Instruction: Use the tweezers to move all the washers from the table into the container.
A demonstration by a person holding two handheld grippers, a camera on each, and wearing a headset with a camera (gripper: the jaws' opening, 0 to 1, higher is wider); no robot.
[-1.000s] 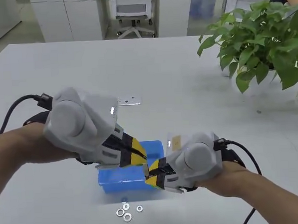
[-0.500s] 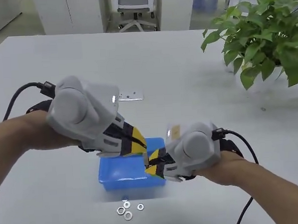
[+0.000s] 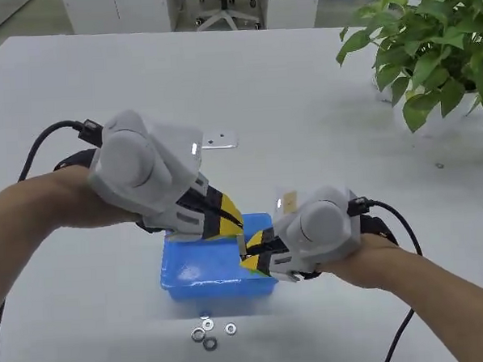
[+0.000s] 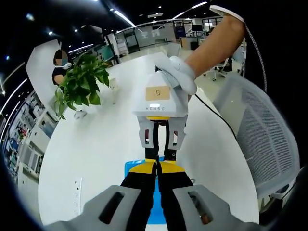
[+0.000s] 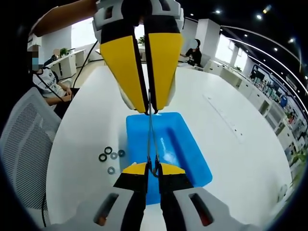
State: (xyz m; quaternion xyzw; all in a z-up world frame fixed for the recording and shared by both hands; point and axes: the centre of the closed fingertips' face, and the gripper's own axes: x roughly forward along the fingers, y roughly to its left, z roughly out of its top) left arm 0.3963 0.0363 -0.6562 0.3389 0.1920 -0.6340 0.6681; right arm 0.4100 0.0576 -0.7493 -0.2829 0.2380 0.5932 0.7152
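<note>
While left tongs (image 3: 231,222) and right tongs (image 3: 250,260) pinch the tweezers (image 5: 150,122) over the container (image 3: 189,271), the washers (image 3: 207,335) lie on the worktop (image 3: 320,128); container seems empty.

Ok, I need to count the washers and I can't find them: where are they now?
In the head view the washers lie in a small cluster on the white table, just off the blue container's near wall, toward the person.
</note>
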